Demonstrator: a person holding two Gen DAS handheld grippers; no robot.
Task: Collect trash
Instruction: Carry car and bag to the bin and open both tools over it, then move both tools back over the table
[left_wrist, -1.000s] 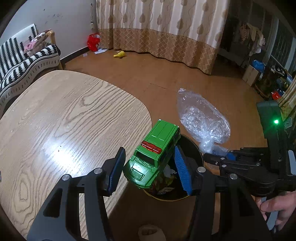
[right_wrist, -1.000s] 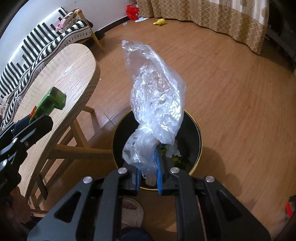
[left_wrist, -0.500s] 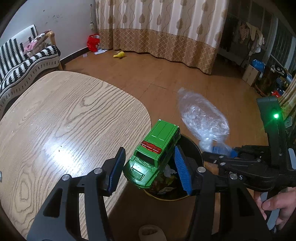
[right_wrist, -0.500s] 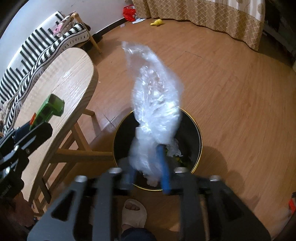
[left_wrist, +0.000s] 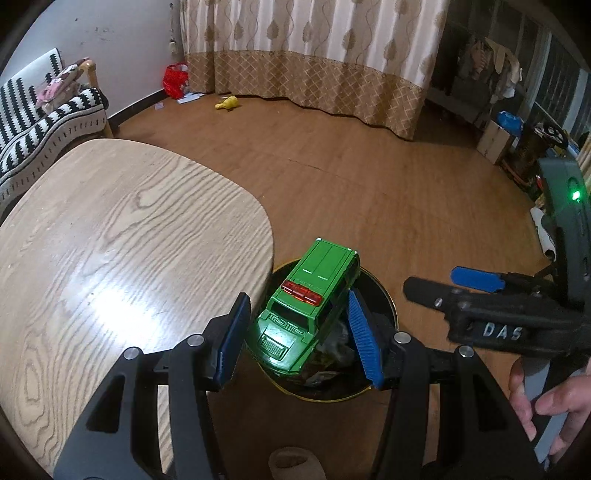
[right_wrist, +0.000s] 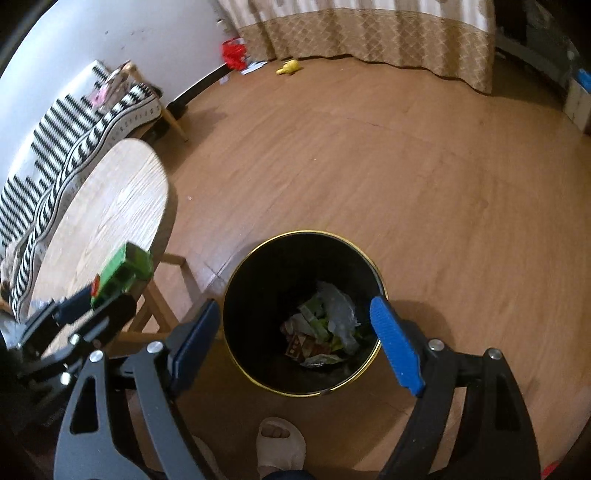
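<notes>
Between the blue pads of the left hand-held gripper (left_wrist: 295, 332): a green toy car (left_wrist: 308, 308), pinched across its width, nose down toward the camera, long axis running along the fingers and up away from them. Held in the air past the rounded edge of the table (left_wrist: 110, 240), partly over the near rim of the bin (right_wrist: 306, 314). Directly below and slightly ahead of that grip: the black, gold-rimmed bin on the floor, mouth up, wrappers and a clear plastic bag (right_wrist: 340, 310) already at the bottom.

To the right, the right hand-held gripper (right_wrist: 295, 343): jaws spreading wide, nothing between the pads, poised above the bin with its fingers straddling the opening as seen from its own camera. Bag evidently dropped in, so nothing left to do on that side.

Judging by the layout, left hand nearer the next job: car almost above the bin mouth, needing only a short shift forward, away from the table, before a release. Risk: with the long axis tilted and the nose low, possible clip on the rim.
</notes>
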